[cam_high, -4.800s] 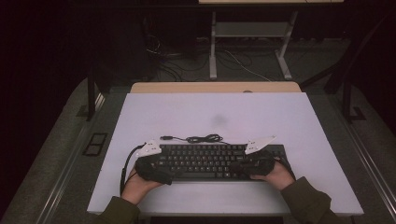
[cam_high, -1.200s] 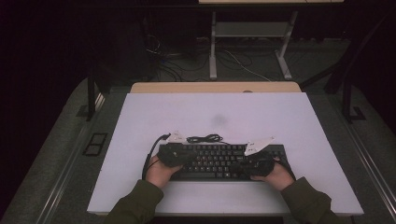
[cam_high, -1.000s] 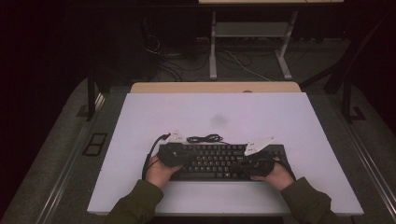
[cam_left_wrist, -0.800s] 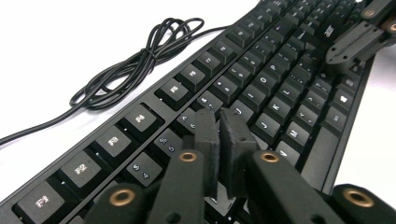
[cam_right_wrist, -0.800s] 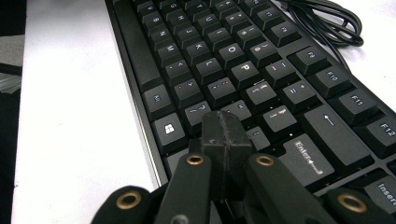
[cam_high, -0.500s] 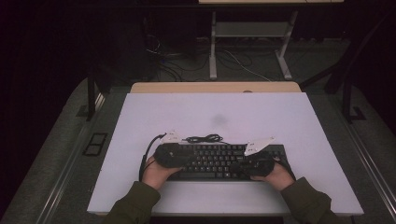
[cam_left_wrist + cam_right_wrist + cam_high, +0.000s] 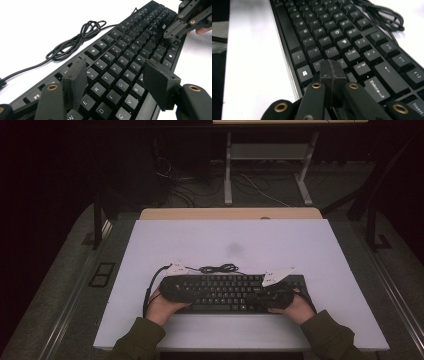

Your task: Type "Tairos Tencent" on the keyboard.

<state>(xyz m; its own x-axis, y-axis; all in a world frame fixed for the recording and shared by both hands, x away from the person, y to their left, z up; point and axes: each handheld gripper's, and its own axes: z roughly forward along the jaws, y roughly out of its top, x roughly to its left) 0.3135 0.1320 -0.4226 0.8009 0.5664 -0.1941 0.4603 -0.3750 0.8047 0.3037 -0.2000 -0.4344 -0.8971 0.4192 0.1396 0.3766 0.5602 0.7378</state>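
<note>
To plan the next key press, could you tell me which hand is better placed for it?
Probably right: its tongs are shut into one tip right over the black keyboard; the left tongs have just been opening, nothing gripped.
</note>
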